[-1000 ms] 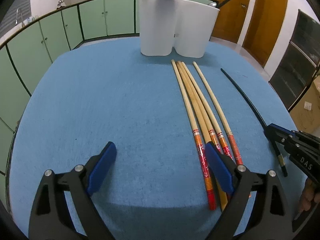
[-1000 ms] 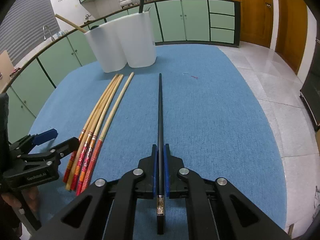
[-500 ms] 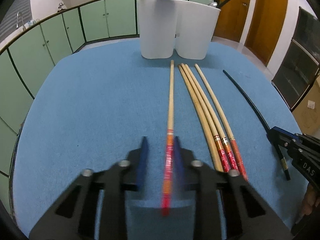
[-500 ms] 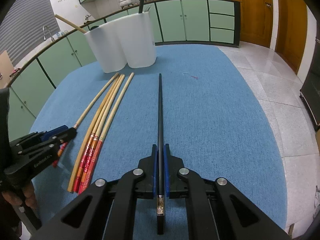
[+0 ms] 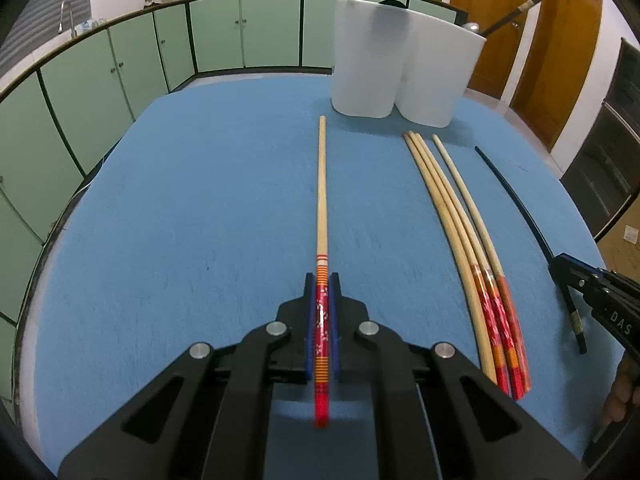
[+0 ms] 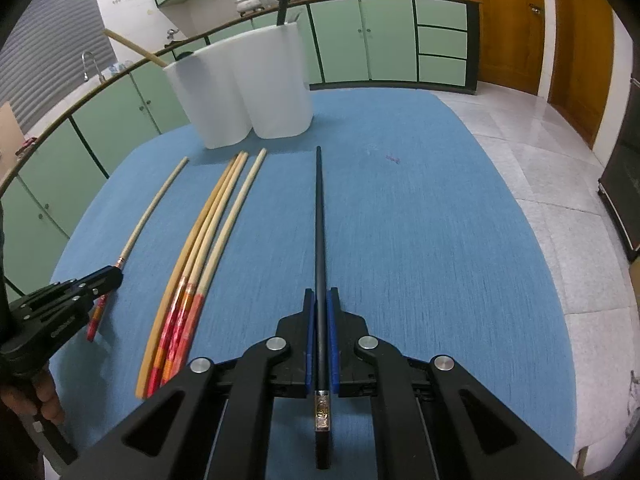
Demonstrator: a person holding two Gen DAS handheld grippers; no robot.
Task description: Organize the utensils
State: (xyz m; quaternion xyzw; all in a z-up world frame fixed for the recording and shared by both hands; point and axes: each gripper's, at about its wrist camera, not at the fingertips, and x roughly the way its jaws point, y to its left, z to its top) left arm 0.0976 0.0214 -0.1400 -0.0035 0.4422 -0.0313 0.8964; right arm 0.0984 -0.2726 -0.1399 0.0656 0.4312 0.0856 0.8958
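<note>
**Both grippers loaded, most chopsticks still on the worktop**

I have one stick in each hand. My left gripper (image 5: 322, 320) has its fingers clamped on the red-patterned end of a bamboo chopstick (image 5: 321, 200); my right gripper (image 6: 321, 332) is clamped the same way on the black chopstick (image 6: 320, 232), near its decorated butt end.

As for progress, I judge the job only partly done. The white double holder (image 5: 404, 76) at the far side of the blue worktop (image 5: 200, 220) already has a pale stick leaning out of its left compartment and a dark one out of its right. Left to do: the two I am holding and the three bamboo chopsticks (image 5: 468, 236) lying together between my grippers, so five in all.

Both held sticks run straight out along the fingers, long axis away from me, thin tips aimed toward the holder and thick ends at my side. I cannot tell whether either is lifted clear of the cloth. The three loose ones lie roughly parallel to them, tips also toward the holder, red ends near me.
</note>
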